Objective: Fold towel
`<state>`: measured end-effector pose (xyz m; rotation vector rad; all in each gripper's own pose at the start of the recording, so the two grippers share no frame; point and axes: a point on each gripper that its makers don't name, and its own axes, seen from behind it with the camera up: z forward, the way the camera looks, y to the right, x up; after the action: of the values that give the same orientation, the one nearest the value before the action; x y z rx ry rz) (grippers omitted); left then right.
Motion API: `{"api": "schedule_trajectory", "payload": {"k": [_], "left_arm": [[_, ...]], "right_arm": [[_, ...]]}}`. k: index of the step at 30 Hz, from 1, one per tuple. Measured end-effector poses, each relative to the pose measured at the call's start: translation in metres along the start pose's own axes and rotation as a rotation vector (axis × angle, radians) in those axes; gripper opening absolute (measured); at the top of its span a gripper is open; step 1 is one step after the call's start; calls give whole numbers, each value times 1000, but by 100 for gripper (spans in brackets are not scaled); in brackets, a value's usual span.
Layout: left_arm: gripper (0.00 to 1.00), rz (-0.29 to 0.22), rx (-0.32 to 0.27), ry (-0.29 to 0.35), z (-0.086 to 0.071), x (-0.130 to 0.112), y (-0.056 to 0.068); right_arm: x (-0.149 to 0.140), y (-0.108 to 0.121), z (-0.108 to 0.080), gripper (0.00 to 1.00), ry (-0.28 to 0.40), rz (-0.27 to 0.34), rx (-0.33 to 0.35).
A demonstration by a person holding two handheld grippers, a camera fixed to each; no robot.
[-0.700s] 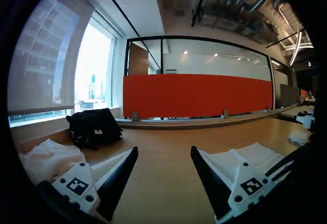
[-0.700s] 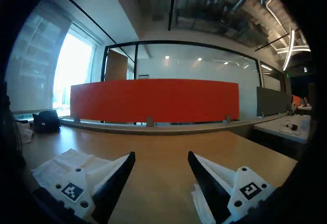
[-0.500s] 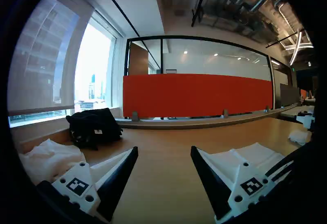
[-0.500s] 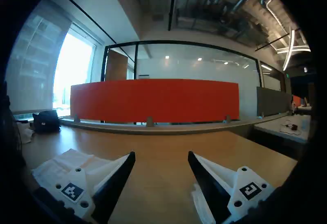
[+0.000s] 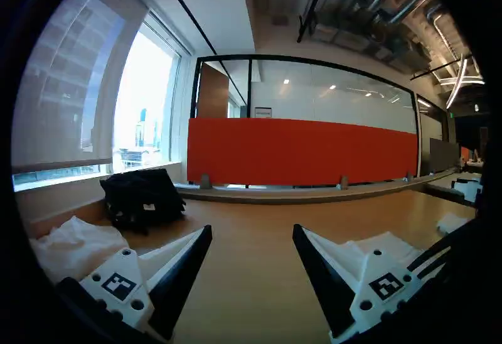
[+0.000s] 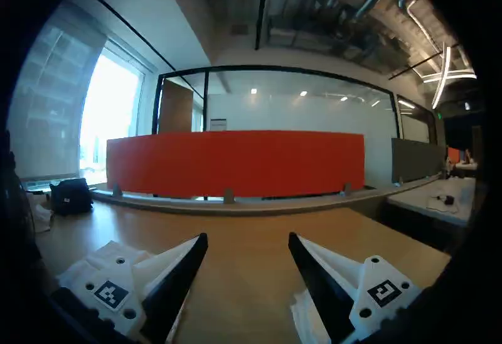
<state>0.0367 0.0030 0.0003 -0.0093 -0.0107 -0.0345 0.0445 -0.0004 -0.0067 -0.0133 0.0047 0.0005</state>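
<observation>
Since both grippers are held low over the wooden table (image 5: 251, 281) with nothing between their fingers, the step in hand is judged to be the reach for the towel, before any fold is made. The left gripper (image 5: 251, 227) is seen with its fingers spread wide apart, and the right gripper (image 6: 247, 236) likewise. In the left gripper view a flat white towel (image 5: 395, 243) is seen on the table behind the finger at the right. What is taken for the same towel (image 6: 103, 257) lies behind the finger at the left of the right gripper view, so it is placed between the two grippers. A crumpled white cloth (image 5: 72, 247) and a black bag (image 5: 141, 196) lie nearer the window. For the next move, each gripper would have to be turned toward the towel, lowered to a corner or edge, and closed on the fabric.
</observation>
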Motion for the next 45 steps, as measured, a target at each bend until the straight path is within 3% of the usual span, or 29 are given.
{"api": "schedule_trajectory", "payload": {"k": [11, 20, 26, 30, 39, 45], "left_arm": [[95, 23, -22, -14, -8, 109, 9], [95, 50, -48, -30, -21, 169, 17], [95, 51, -61, -39, -25, 184, 21], [96, 60, -114, -57, -26, 186, 34], [95, 55, -301, -134, -32, 179, 76], [95, 71, -374, -163, -36, 178, 91]], "right_arm": [[107, -12, -12, 100, -13, -38, 0], [173, -22, -24, 100, -4, -30, 8], [192, -21, -28, 100, 1, -27, 12], [194, -27, -29, 100, -18, -51, 51], [179, -63, -36, 100, -136, -135, 257], [171, -80, -42, 100, -202, -181, 364]]}}
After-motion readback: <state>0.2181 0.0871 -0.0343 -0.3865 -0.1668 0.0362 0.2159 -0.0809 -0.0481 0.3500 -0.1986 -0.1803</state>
